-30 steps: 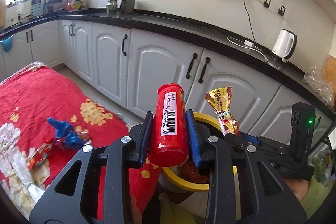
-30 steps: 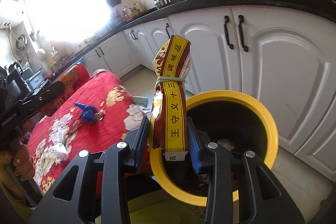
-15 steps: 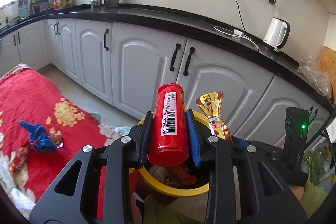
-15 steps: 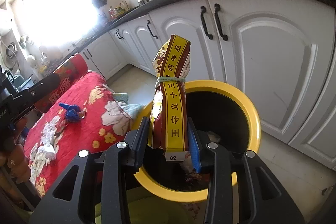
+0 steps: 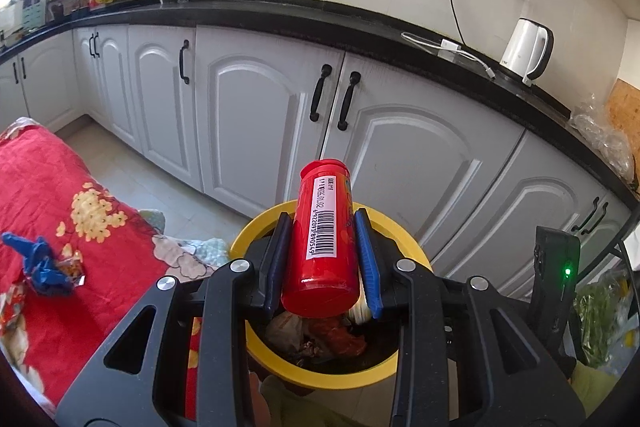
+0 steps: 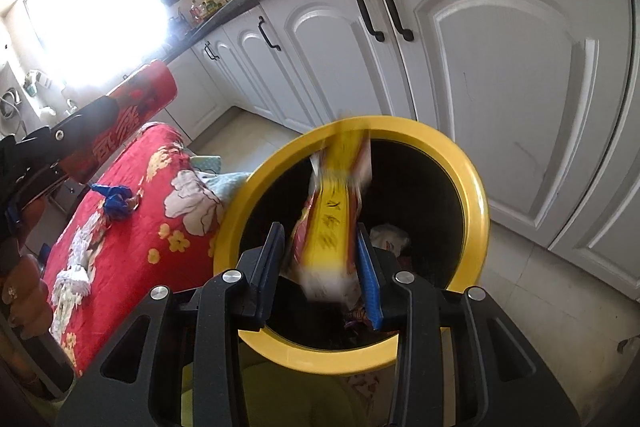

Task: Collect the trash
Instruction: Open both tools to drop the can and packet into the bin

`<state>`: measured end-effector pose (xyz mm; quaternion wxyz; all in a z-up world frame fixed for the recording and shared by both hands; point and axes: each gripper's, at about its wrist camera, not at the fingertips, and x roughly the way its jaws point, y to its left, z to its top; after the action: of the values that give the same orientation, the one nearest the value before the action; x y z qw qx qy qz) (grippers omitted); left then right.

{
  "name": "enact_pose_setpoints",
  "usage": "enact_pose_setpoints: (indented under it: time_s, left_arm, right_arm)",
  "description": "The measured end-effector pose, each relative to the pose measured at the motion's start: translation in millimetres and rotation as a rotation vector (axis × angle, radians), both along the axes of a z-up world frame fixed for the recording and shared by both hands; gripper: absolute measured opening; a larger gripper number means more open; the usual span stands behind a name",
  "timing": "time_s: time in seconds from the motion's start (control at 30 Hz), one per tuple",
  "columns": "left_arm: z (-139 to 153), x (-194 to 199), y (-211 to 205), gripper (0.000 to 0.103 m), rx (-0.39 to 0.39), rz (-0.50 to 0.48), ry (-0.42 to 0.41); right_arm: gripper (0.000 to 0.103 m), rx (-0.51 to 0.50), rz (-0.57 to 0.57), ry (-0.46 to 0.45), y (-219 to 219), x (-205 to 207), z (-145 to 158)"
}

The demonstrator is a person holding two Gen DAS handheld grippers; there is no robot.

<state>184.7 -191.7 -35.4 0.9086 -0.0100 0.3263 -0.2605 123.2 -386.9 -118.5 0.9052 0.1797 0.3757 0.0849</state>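
I've got both claws over the yellow-rimmed bin (image 6: 476,211), already part full: L claw (image 5: 322,261) pinching a red canister (image 5: 322,247), R claw (image 6: 322,263) w/ blurred yellow seasoning packet (image 6: 332,227) between its jaws, grip unclear, blue wrapper (image 5: 40,265) left on the red floral cloth (image 5: 52,187).

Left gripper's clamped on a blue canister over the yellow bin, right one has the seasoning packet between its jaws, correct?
Not quite: the canister in the left gripper is red, not blue, as the left wrist view shows. The rest stands: it is held over the yellow bin, and the right gripper has the seasoning packet, motion-blurred, between its jaws.
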Motion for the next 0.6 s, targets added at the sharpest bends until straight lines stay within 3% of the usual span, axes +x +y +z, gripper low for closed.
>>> enact_pose_setpoints:
  time_s: [0.43,0.6]
  left_arm:
    - [-39.4,21.7,-22.0,0.025,0.046,-0.031,0.102]
    - [-44.9,23.7,-22.5,0.044,0.056,-0.025,0.114]
  right_arm:
    - [0.029,0.015,-0.061,0.035,-15.8,1.5,-13.7]
    - [0.030,0.029,-0.100,0.043,-27.1,0.2,-16.1]
